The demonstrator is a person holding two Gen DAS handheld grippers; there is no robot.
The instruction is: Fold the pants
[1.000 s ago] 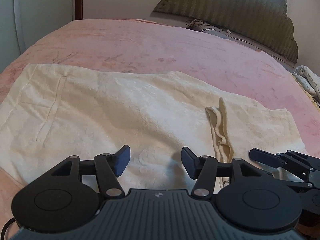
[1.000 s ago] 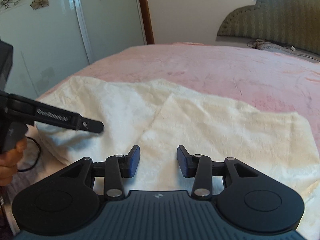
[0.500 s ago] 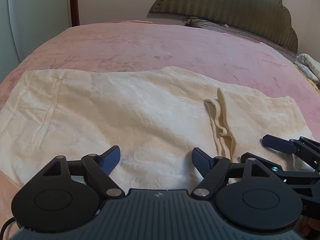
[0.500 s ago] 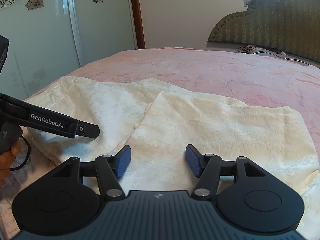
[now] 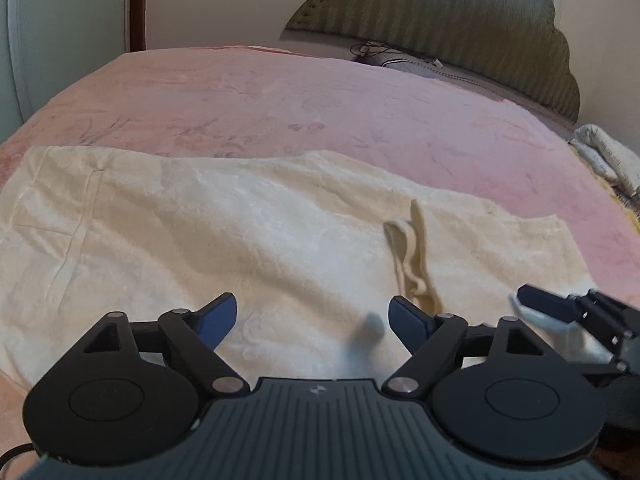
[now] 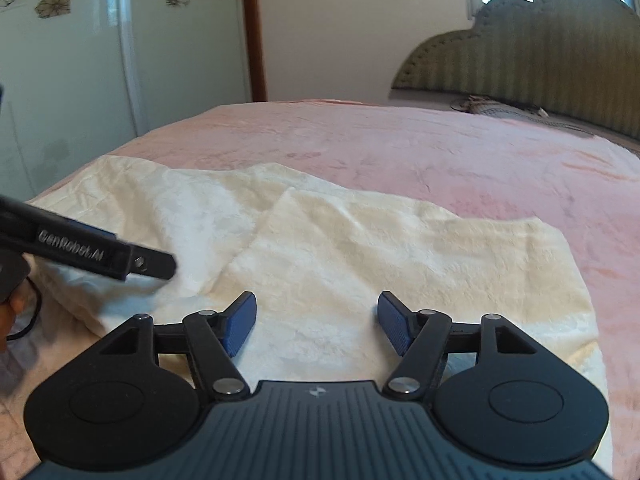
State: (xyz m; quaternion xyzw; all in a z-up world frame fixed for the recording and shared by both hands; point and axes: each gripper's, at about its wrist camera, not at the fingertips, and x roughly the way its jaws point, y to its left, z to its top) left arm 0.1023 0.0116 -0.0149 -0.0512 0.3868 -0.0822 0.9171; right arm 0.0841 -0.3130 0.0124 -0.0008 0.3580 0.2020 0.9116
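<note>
Cream pants (image 5: 248,240) lie flat on a pink bed (image 5: 280,92), below its green headboard (image 5: 460,24). The left gripper (image 5: 312,316) and right gripper (image 6: 316,320) hover over the pants' near edge, jaws just opened wide, nothing between them. A folded blanket (image 5: 608,156) sits right of the pants.

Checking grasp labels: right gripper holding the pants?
No. The right gripper stands open above the pants, with no cloth between its pads.

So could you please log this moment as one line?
pants: folded, flat on bed | left gripper: open, empty | right gripper: jaws just opening, empty
</note>
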